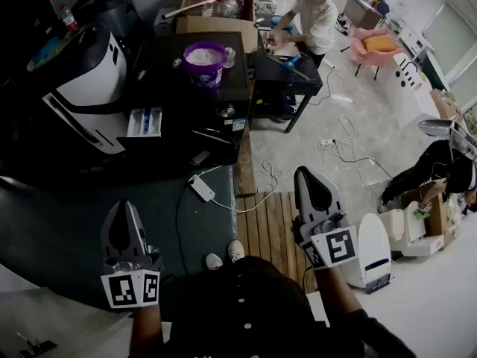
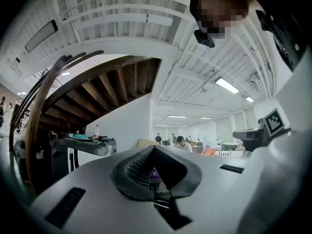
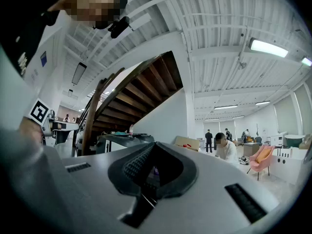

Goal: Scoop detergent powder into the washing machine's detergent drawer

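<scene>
Washing machine (image 1: 86,88): standing at upper left of the head view, white and black, well apart from both grippers.

Tabletop (image 1: 238,88): sitting black just right of the machine, carrying the tub, with a box (image 1: 216,10) lying behind it.

Tub (image 1: 205,64): resting purple on the tabletop, holding white powder (image 1: 204,54) heaped near its rim. Showing no scoop that can be made out.

Drawer (image 1: 144,121): appearing as a white tray with a blue part, sticking out of the machine front, near the tub but not touching it. Looking free of powder, though too small to be sure.

Left hand-held gripper (image 1: 123,211): hanging low and level near the body, jaws lying together on nothing, as its own view (image 2: 155,152) confirms.

Right hand-held gripper (image 1: 307,174): hanging likewise at the right, jaws fully closed and empty (image 3: 155,150).

Power strip (image 1: 201,187): lying on the floor with its cable (image 1: 257,200) trailing between the feet and the machine.

Stage, as judged: not yet starting; approaching required first.

Hazards:
- Catching a foot on strip or cable while stepping in.
- Reaching for a scoop with jaws closed, knocking the tub instead of gripping.
- Spilling powder over the tabletop edge while crossing from tub to drawer, the two being apart.
- Overfilling or missing the narrow drawer.
</scene>
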`<act>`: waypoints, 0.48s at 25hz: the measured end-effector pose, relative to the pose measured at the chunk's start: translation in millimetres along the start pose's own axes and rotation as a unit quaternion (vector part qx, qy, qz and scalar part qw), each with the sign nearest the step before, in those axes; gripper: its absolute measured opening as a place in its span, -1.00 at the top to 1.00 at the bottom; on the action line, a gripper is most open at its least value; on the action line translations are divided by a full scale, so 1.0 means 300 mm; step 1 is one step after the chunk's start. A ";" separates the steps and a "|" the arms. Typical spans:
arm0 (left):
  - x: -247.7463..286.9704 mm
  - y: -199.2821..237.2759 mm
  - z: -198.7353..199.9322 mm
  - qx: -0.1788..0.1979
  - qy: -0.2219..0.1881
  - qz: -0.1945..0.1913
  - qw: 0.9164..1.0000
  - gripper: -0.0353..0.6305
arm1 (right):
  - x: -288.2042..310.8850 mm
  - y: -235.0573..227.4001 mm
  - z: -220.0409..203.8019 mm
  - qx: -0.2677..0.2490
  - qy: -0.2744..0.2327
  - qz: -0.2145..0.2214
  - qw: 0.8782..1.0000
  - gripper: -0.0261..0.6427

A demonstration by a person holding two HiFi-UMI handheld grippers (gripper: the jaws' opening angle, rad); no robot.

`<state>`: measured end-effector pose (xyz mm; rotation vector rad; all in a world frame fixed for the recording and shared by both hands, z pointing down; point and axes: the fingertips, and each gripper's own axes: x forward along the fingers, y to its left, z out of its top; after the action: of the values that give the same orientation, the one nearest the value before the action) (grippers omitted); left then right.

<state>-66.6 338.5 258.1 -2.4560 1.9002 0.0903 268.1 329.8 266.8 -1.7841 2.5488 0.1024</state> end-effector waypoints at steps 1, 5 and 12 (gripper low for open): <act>0.000 0.001 -0.002 -0.001 0.000 0.000 1.000 0.88 | 0.001 0.003 0.000 -0.002 -0.001 0.001 1.000 0.84; -0.003 0.000 -0.004 -0.004 -0.001 -0.002 1.000 0.88 | -0.007 0.005 0.005 0.005 -0.004 0.001 1.000 0.84; -0.015 0.007 -0.005 -0.007 -0.001 0.001 1.000 0.88 | -0.016 0.022 0.028 0.026 -0.028 0.006 0.999 0.83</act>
<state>-69.7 342.1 260.1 -2.4620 1.9077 0.1063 263.6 337.2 259.0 -1.7232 2.5013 0.0845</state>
